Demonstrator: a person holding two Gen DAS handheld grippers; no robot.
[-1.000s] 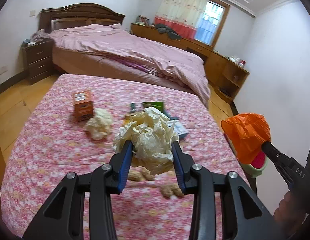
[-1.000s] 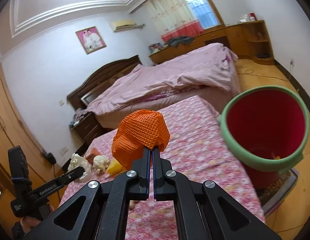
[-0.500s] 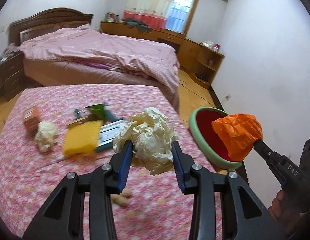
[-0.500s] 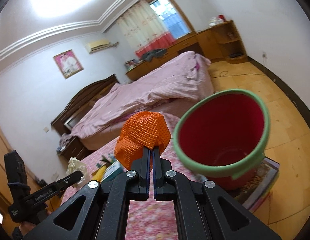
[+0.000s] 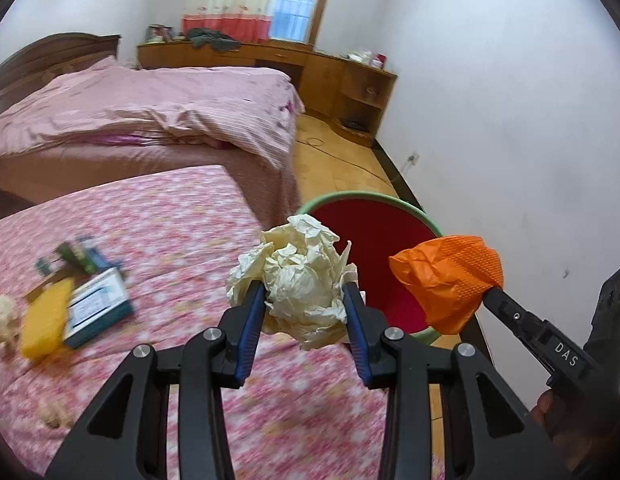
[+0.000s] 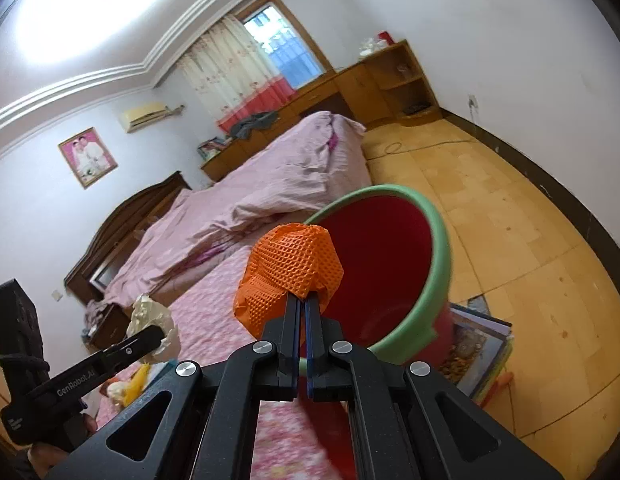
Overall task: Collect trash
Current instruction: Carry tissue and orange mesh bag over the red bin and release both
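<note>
My left gripper [image 5: 305, 292] is shut on a crumpled cream paper wad [image 5: 298, 276], held above the right edge of the pink floral table, just left of the bin. My right gripper [image 6: 302, 300] is shut on a crumpled orange textured bag [image 6: 288, 268] and holds it in front of the bin's mouth. The bin [image 6: 393, 256] is red inside with a green rim and stands on the floor beside the table; it also shows in the left wrist view [image 5: 373, 240]. The orange bag [image 5: 449, 276] hangs over the bin's right rim there. The paper wad [image 6: 152, 316] shows at left in the right wrist view.
On the floral tablecloth [image 5: 170, 232] lie a yellow sponge [image 5: 46, 316], a teal-edged booklet [image 5: 98, 300], a small paper ball [image 5: 4, 316] and peanut shells [image 5: 56, 412]. A bed [image 5: 150, 108] stands behind. Books [image 6: 477, 352] lie on the floor by the bin.
Both grippers have swung right toward the bin with their loads still held. The bin now fills more of both views and the table clutter has slid left.
</note>
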